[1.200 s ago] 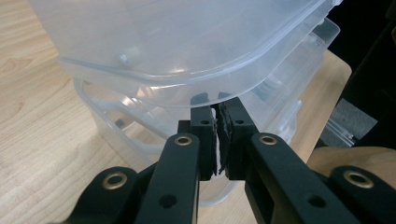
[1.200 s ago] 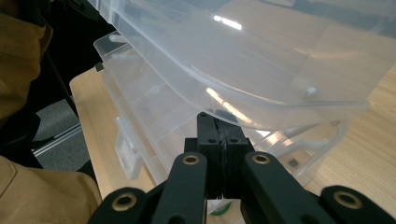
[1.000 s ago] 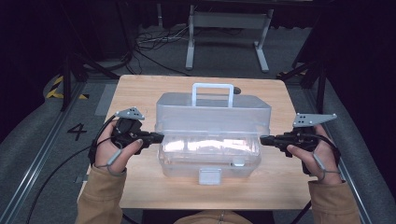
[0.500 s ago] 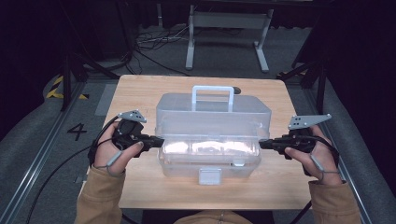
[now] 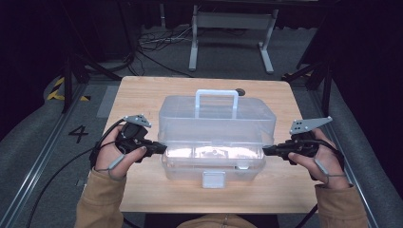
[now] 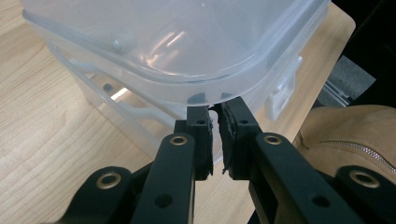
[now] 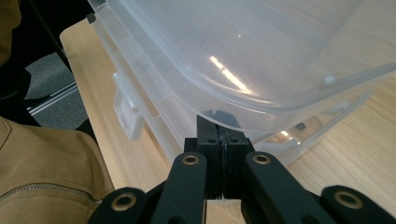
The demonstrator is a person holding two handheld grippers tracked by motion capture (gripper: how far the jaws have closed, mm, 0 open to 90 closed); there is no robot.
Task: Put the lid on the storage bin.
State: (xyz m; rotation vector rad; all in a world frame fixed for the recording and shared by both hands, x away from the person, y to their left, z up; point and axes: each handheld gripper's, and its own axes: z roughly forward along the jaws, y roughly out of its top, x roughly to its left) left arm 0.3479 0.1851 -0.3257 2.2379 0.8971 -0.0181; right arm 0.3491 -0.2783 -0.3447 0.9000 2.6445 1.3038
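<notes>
Gripping state, left gripper (image 6: 215,126): my jaws stand almost together with a thin slit between the pads, their tips tucked under the overhanging lid edge of the clear plastic box (image 6: 154,51); they have just been easing apart a little, and I cannot see that anything is pinched between them.
Right gripper (image 7: 223,135): my jaws are pressed flat together, tips under the lid rim at the other end of the box; nothing shows between the pads.
Hands: from above, my left hand (image 5: 116,152) holds its gripper (image 5: 161,148) level, pointing inward at the box's left end; my right hand (image 5: 316,154) mirrors it, its gripper (image 5: 267,150) pointing at the right end.
Sleeves: tan, coming in from the bottom edge.
Lid: lifted at the front, tilted back, its white handle (image 5: 216,102) standing up toward the far side.
Box position: in the middle of the wooden table (image 5: 142,95), between my two grippers, the long side facing me.
Latch: a white clasp (image 5: 213,179) hangs at the front centre of the base.
Beyond the table: grey floor with cables, and a metal stand (image 5: 233,35) at the far side.
</notes>
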